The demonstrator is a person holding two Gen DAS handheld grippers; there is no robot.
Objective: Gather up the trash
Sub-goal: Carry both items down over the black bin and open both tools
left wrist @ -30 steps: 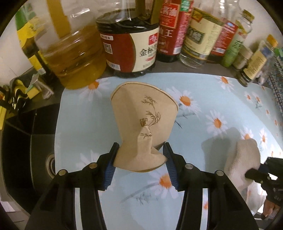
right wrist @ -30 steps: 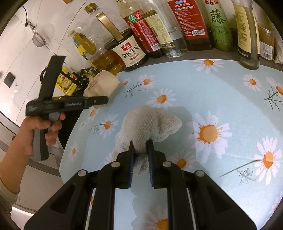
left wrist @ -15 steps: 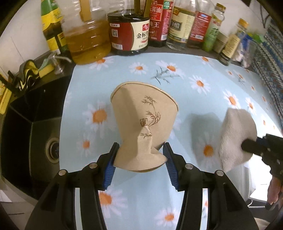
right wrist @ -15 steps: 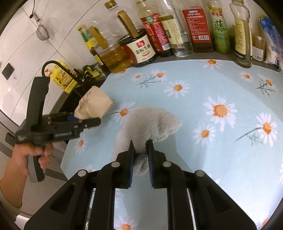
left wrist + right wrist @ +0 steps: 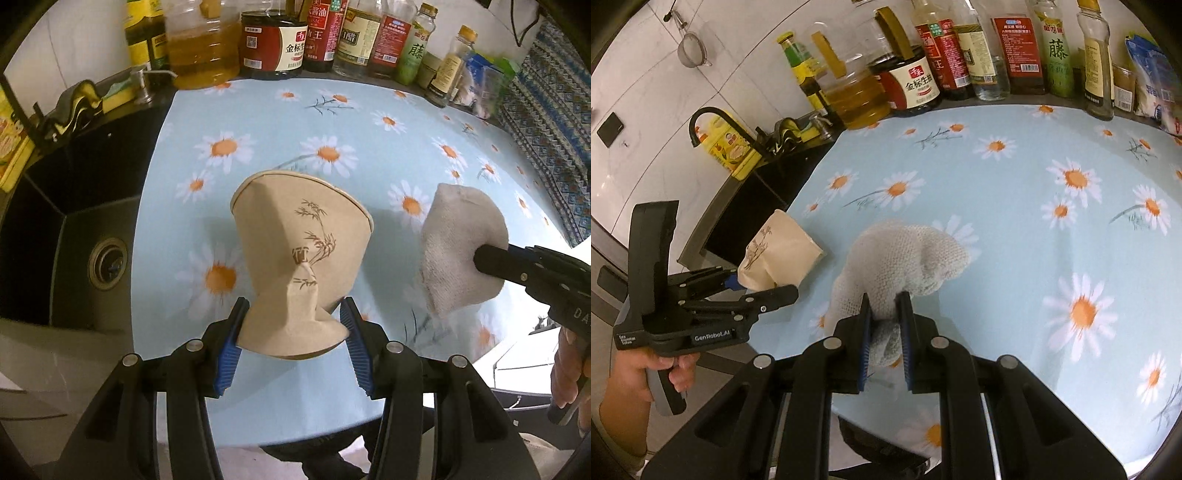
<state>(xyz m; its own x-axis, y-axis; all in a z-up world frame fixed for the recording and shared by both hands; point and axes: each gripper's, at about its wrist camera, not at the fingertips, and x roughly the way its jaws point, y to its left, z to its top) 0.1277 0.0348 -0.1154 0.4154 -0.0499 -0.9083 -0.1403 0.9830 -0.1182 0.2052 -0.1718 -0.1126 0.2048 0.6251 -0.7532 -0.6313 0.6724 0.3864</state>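
Note:
My left gripper (image 5: 293, 325) is shut on a crushed brown paper cup (image 5: 301, 254) with a bamboo print, held above the daisy-print countertop (image 5: 332, 122). My right gripper (image 5: 884, 314) is shut on a bunched white knitted cloth (image 5: 901, 258), also held above the counter. The cloth (image 5: 458, 251) and the right gripper show at the right of the left wrist view. The cup (image 5: 775, 254) and the left gripper (image 5: 753, 291) show at the left of the right wrist view.
A row of oil and sauce bottles (image 5: 273, 40) stands along the back wall. A black sink (image 5: 74, 221) with a black faucet (image 5: 720, 122) lies left of the counter. The counter's front edge (image 5: 295, 424) is just below my grippers.
Both grippers have pulled back from the bottles towards the counter's front edge and risen, each still holding its item. More of the counter and sink shows now.

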